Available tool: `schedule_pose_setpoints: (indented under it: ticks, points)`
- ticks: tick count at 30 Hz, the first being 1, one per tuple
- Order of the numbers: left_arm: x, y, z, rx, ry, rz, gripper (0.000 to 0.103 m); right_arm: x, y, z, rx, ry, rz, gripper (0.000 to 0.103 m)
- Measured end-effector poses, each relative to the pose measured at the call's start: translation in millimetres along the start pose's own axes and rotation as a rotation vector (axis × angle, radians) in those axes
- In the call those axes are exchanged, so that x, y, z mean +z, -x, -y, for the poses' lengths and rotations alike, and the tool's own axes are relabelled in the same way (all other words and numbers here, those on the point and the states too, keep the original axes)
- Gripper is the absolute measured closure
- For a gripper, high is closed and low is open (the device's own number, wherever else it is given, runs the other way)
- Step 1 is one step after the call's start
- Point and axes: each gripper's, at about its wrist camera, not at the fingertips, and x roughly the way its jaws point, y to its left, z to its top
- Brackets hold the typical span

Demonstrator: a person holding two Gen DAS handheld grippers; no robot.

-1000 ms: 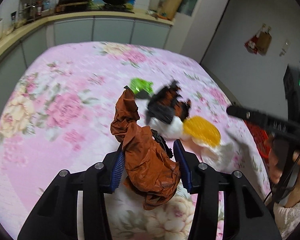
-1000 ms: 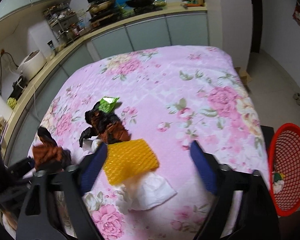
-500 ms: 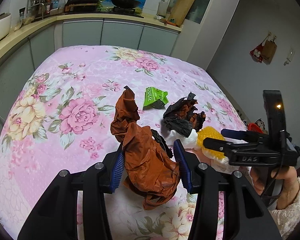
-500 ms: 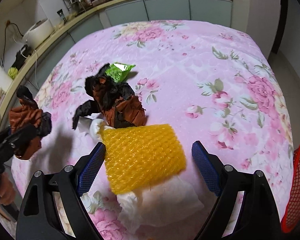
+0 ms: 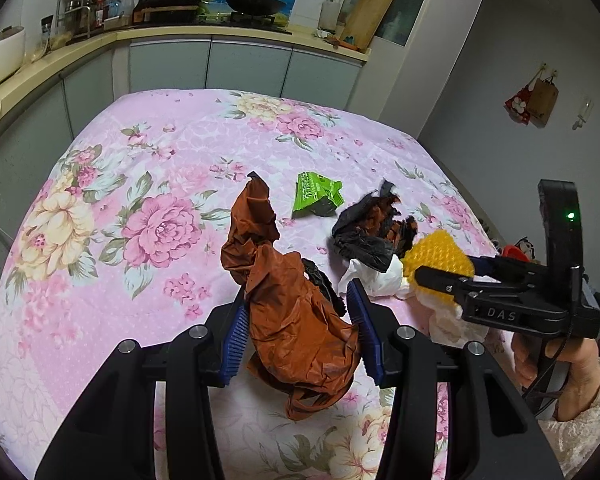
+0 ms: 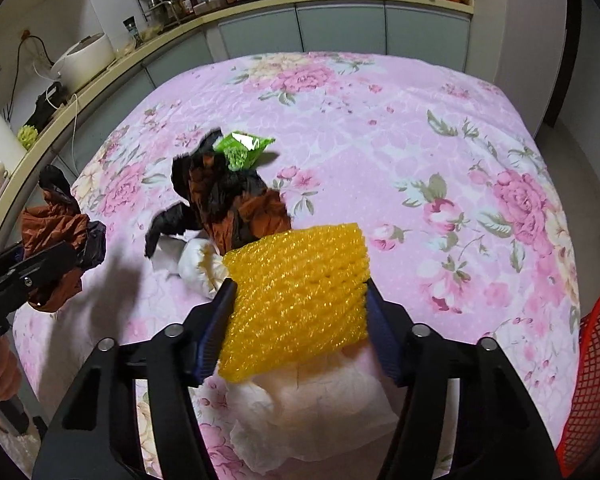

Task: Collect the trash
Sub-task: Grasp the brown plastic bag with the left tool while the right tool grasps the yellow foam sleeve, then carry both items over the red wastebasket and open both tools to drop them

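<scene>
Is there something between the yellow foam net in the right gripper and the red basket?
Nothing visible: the yellow foam net sits between the right gripper pads, and only bare floral cloth lies toward the red basket.

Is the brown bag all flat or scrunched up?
Scrunched up. The brown bag hangs in crumpled folds, pinched between the left gripper pads above the flowery cloth.

cloth: pink, floral print
bag: rust brown
wrapper: bright green
foam net: yellow, mesh texture
crumpled bag: black and brown
tissue: white
basket: red mesh
claw pads: blue
</scene>
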Motion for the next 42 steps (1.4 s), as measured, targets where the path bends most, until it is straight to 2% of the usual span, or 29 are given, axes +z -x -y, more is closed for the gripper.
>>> schedule_pose_setpoints:
  ticks: [11, 23, 32, 42]
  points:
    - [6, 10, 5, 0.008, -0.014, 0.034, 0.058, 8, 42, 6, -0.041, -0.021, 0.126, 0.044]
    - [29, 23, 22, 0.038, -0.059, 0.102, 0.058, 11, 85, 16, -0.089, -0.061, 0.253, 0.044]
    - [50, 28, 53, 0.071, -0.138, 0.158, 0.057, 10, 121, 29, -0.107, -0.122, 0.347, 0.044]
    - [73, 28, 102, 0.031, -0.23, 0.208, 0.057, 1, 158, 49, -0.154, -0.184, 0.434, 0.044]
